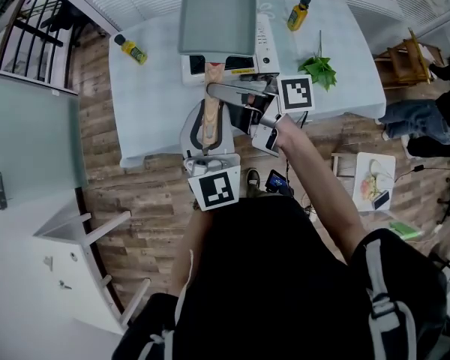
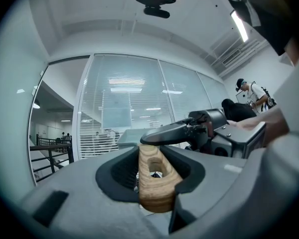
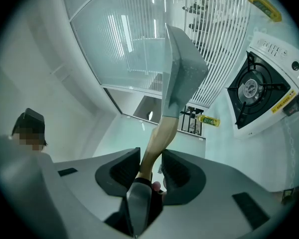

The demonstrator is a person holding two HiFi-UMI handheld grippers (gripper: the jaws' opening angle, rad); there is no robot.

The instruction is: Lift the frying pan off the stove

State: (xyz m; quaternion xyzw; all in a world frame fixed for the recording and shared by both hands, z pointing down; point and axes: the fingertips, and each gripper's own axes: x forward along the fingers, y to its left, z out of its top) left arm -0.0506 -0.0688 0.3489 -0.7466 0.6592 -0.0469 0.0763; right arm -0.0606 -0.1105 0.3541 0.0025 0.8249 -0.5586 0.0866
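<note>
Wood floor surrounds a cloth-covered table in the head view, with a white stove at the middle of its far edge. One yellow bottle lies near the left edge, a second stands near the far right corner, and green leaves lie beside the right edge. The grey rectangular pan hangs over the stove and covers its burner, its wooden handle reaching back toward the person. The left gripper takes the handle's end; the right gripper comes across it from the right. In the left gripper view, the jaws stand partly apart and press on both sides of the handle's end, with a dark finger of the right gripper crossing just above it. In the right gripper view, the jaws stand fairly wide and close on the handle further up. From here the pan shows edge-on, apart from the stove, whose burner is bare, and a person in a cap is at the left.
</note>
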